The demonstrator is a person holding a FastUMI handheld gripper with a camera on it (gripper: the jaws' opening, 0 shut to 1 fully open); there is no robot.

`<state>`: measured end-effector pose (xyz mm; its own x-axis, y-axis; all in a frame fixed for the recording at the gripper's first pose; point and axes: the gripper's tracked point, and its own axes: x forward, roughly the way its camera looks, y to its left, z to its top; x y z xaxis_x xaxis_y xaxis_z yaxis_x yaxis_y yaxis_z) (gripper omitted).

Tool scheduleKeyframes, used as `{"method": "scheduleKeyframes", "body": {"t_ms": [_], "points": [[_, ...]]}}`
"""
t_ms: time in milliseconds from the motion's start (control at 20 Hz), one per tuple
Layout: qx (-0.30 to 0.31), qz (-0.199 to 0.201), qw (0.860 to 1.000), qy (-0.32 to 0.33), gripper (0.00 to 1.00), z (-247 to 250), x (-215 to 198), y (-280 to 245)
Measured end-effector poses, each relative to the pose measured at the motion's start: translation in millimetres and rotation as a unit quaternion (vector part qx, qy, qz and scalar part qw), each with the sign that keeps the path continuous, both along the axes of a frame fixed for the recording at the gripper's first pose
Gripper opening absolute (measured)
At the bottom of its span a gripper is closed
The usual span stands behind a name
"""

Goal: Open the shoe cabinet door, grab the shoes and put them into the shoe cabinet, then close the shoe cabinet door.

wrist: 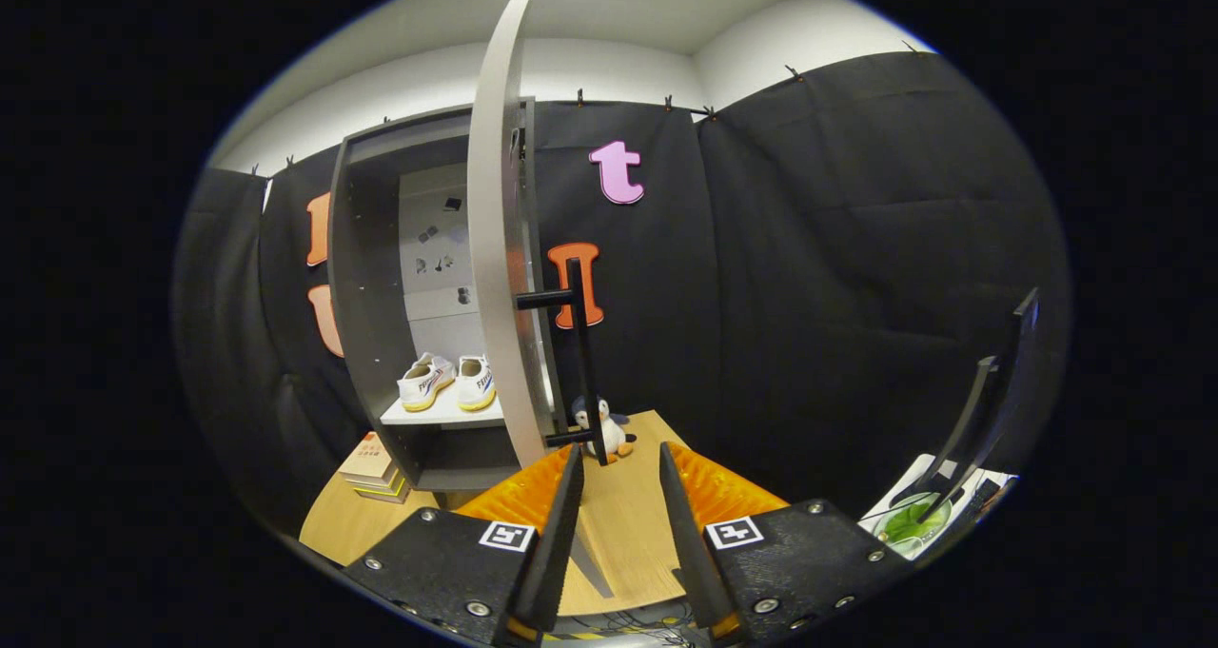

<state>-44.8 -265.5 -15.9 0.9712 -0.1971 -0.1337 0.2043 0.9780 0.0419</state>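
A grey shoe cabinet (366, 277) stands on the wooden table with its door (500, 248) swung wide open, edge-on toward me. A black bar handle (582, 363) sticks out of the door's right side. A pair of white shoes with yellow soles (445, 382) sits on the cabinet's white shelf, inside the opening. My gripper (618, 472) is open with nothing between its fingers; the left fingertip is just below the door's lower edge and the bottom of the handle.
A small penguin toy (607, 431) stands on the table (618, 534) just beyond the fingers, behind the handle. A stack of books (373, 472) lies left of the cabinet's base. At the right are a dark stand (990, 410) and a green object on a white sheet (909, 524).
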Motion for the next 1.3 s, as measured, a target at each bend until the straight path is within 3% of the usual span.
{"method": "scheduleKeyframes", "body": {"t_ms": [550, 1100, 1300], "points": [[-0.015, 0.02, 1.0, 0.005, 0.55, -2.6, 7.1, 20.0], [-0.001, 0.148, 0.989, 0.0, 0.55, -6.7, 18.7, 108.9], [0.021, 0.174, 0.985, -0.004, 0.61, -14.6, 34.7, 120.5]]}}
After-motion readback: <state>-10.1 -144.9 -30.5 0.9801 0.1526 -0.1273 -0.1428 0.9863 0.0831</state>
